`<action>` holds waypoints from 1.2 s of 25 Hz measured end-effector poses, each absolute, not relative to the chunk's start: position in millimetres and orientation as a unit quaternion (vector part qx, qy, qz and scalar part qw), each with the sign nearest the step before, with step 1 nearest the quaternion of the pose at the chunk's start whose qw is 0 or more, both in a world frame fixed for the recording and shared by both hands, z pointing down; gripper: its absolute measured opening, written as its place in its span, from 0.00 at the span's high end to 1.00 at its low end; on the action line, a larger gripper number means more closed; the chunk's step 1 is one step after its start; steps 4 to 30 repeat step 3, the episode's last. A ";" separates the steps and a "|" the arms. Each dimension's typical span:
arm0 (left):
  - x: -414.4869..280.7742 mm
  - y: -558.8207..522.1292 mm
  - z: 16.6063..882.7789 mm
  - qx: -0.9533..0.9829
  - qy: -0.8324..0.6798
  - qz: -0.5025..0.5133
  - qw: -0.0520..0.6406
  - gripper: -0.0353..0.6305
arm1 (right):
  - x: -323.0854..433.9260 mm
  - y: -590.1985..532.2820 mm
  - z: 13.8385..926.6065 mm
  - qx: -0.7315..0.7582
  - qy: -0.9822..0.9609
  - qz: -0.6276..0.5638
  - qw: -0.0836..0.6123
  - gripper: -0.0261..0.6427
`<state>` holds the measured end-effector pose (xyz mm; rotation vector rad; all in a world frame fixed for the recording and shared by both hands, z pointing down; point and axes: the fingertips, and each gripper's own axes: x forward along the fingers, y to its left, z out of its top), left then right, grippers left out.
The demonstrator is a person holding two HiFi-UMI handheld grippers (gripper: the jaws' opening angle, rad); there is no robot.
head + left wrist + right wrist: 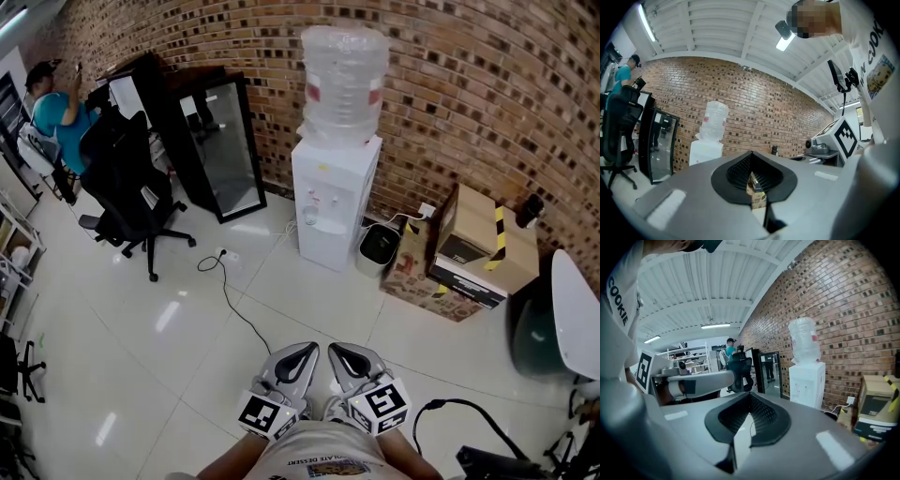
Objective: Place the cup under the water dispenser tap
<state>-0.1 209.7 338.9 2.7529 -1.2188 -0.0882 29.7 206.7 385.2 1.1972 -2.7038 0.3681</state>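
**Operator:** How do my 2 tools stand?

**Spotter:** You hold them side by side, close against your body. Your left tool (308,348) has its jaws together, tips touching, with nothing between them. Your right tool (337,350) is the same, closed on nothing.

**Operator:** And the water dispenser?

**Spotter:** The white water dispenser (330,202) stands straight ahead of both tools and well apart from them. It is against the brick wall (469,84), with a big clear bottle (343,82) on top.

**Operator:** Where is the cup?

**Spotter:** Neither of your tools has it. A small white shape (310,217) sits in the recess under the taps, far ahead of the tools. It is too small for me to tell you whether that is the cup.

**Operator:** What else is around?

**Spotter:** Ahead and right of your right tool, cardboard boxes (478,248) lie near the dispenser, with a dark bin (378,246) between them and it. Ahead and left of your left tool stand a black office chair (131,192) and a black-framed glass panel (223,150). A black cable (236,305) runs over the white tile floor (141,375) between your tools and the dispenser.
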 end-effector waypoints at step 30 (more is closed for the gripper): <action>0.2 208.1 341.1 0.912 -0.404 -0.028 0.067 0.96 | 29.5 205.0 386.0 0.399 -0.905 0.123 0.082 0.95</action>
